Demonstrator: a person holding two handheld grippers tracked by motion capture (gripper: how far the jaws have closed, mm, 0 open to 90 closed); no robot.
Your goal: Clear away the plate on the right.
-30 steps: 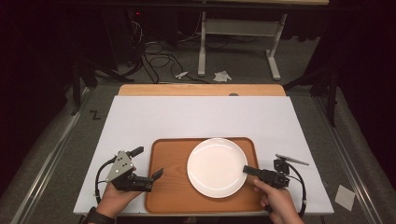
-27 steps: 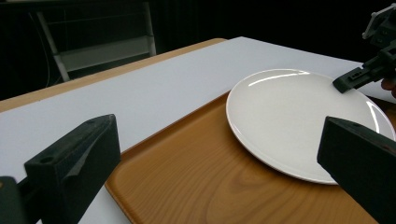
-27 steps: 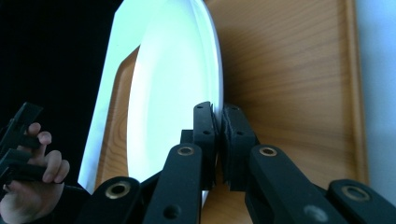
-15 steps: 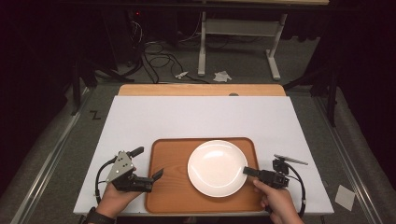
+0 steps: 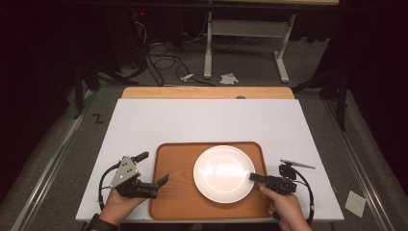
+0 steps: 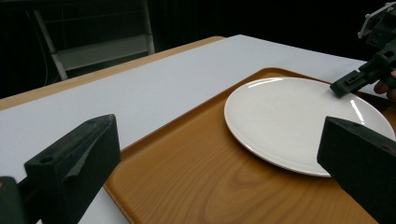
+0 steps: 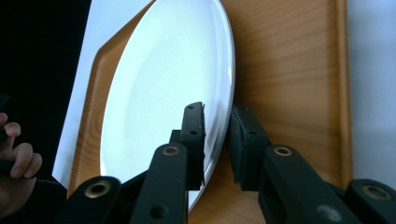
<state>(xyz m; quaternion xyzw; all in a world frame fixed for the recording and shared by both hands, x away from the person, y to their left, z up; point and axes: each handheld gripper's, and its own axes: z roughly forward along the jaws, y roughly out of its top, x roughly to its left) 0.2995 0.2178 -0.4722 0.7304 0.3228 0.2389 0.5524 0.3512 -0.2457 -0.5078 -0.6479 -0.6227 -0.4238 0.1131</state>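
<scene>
A white plate (image 5: 221, 172) lies on the right half of a wooden tray (image 5: 175, 192) at the table's near edge. My right gripper (image 5: 254, 177) reaches in from the right, one jaw over the plate's rim and one under it. In the right gripper view, the jaws of the right gripper (image 7: 217, 114) straddle the rim of the plate (image 7: 163, 84) with a small gap; they have just been opening. My left gripper (image 5: 154, 167) stands wide open at the tray's left edge, nothing between its jaws. From the left gripper (image 6: 217, 128), the plate (image 6: 299, 121) is ahead to the right.
The tray sits on a white tabletop (image 5: 207, 120) with a wooden strip along its far edge. Beyond the table are a dark floor, cables and a metal stand. A person's hands hold both grippers from the near edge.
</scene>
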